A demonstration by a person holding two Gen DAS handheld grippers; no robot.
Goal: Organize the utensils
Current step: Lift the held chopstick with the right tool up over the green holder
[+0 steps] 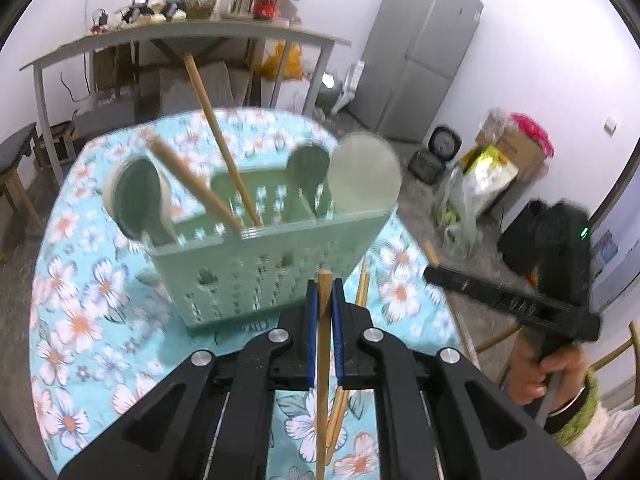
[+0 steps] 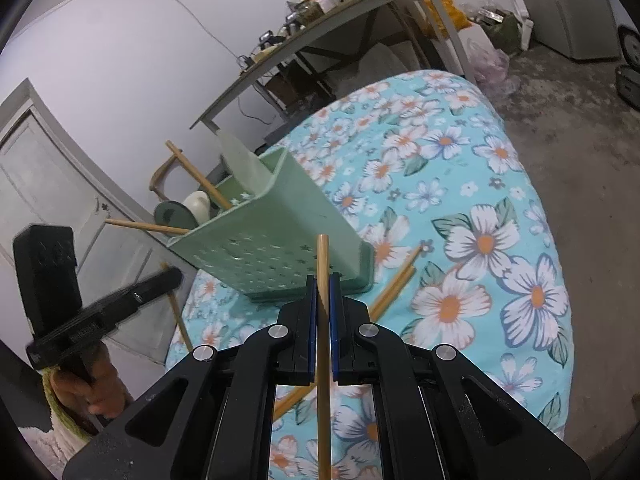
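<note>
Left wrist view: left gripper (image 1: 325, 292) blue-padded jaws pinching a slim wooden chopstick (image 1: 323, 360) before the perforated green plastic caddy (image 1: 256, 276).

Even, soft indoor light, no hard shadows, white walls near overexposed, strong fisheye bending with black corners, motion blur on the opposite tongs (image 1: 432, 272) at 3 o'clock, foreground sharp.

Round table under a floral cloth

The table's turquoise flowered cloth (image 2: 460, 208) bears a green perforated utensil caddy (image 1: 256, 276), with loose wooden chopsticks (image 2: 394, 290) lying on the cloth just beside its base.
</note>
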